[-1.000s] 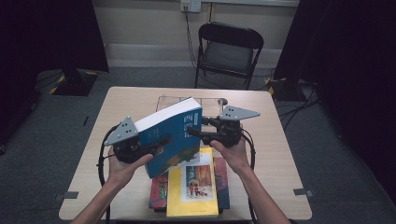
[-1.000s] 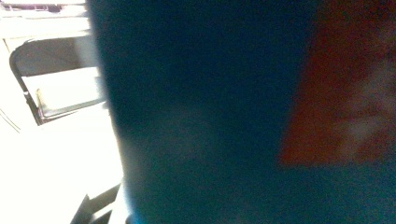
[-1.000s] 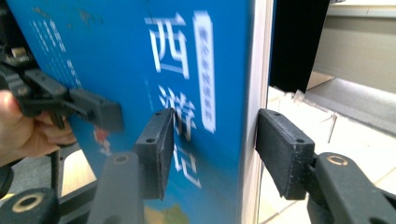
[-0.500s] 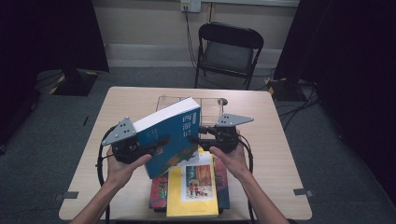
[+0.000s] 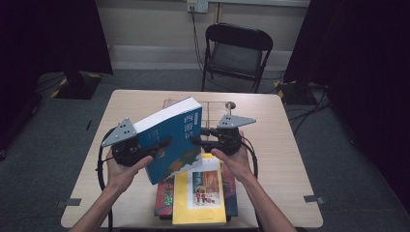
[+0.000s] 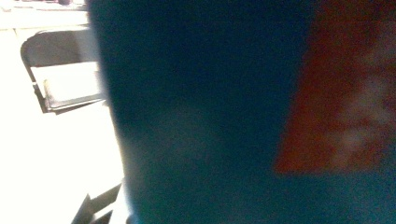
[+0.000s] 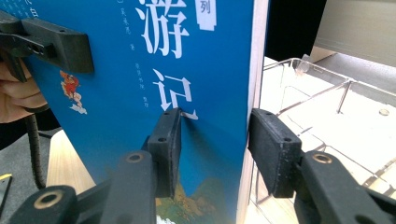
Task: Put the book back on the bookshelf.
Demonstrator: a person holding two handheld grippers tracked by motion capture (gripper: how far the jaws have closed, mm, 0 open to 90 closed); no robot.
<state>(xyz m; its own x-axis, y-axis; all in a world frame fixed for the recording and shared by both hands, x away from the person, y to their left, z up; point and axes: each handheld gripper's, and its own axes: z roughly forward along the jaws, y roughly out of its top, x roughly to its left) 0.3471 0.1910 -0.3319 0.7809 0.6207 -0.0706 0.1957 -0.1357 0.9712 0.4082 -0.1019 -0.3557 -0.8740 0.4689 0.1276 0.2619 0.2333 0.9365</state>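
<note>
A thick blue book hangs tilted above the table, cover towards me. My left gripper is shut on its left part, and the cover sits close against the lens in the left gripper view. My right gripper has just been closing, with the book's right edge between its jaws. One pad lies on the cover and the other against the back, so my right gripper grips it. The left gripper's finger lies across the cover's upper left.
Under the lifted book a stack lies at the table's near edge, with a yellow book on top. A clear wire-and-plastic rack stands behind. A black folding chair is beyond the table.
My right gripper has edged left onto the book's right edge and its jaws have narrowed around it. The left hand and the book have hardly moved.
</note>
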